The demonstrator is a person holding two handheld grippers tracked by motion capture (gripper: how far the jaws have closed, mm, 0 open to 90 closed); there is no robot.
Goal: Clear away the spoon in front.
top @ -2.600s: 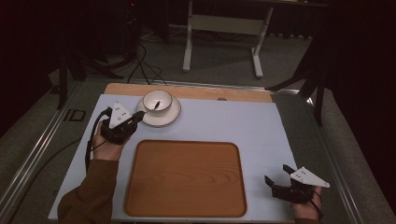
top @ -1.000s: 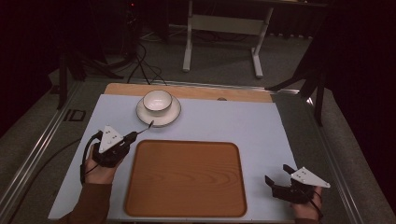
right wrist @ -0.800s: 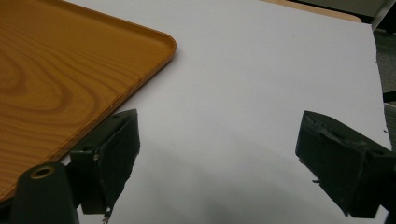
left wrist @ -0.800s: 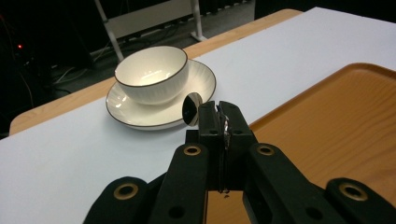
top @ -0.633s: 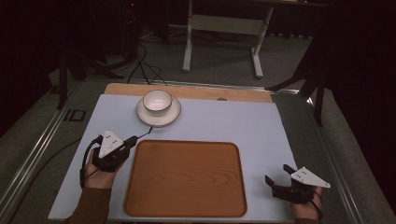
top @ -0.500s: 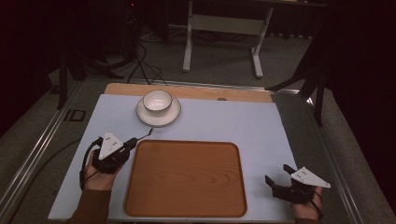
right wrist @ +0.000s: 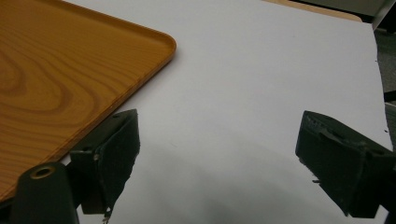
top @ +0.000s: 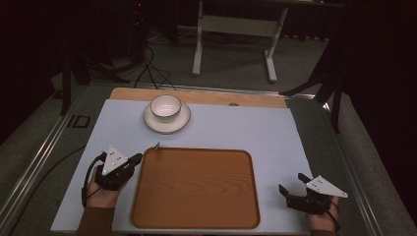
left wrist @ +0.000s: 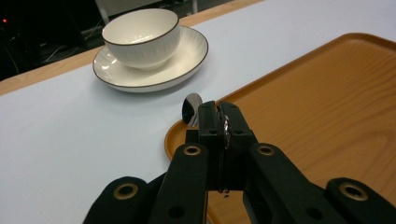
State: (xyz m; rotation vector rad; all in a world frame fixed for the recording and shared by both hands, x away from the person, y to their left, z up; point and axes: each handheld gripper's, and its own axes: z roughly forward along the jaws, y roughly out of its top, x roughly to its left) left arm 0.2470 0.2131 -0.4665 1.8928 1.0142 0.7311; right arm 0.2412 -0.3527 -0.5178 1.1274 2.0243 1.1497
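A: Left gripper (left wrist: 223,122) is down at the near-left corner of the wooden tray (top: 196,196), jaws pinched tight on a metal spoon (left wrist: 190,108).

B: And the spoon's bowl pokes out past the jaw tips, right over the tray's rim at that corner.

A: Beyond it, a white bowl (top: 165,106) sits on its saucer (top: 166,120) near the far edge of the tabletop (top: 255,132), well apart from the tray.

B: Over on the right, the right gripper (top: 294,186) sits low by the tray's near-right corner, jaws spread wide, nothing between them.
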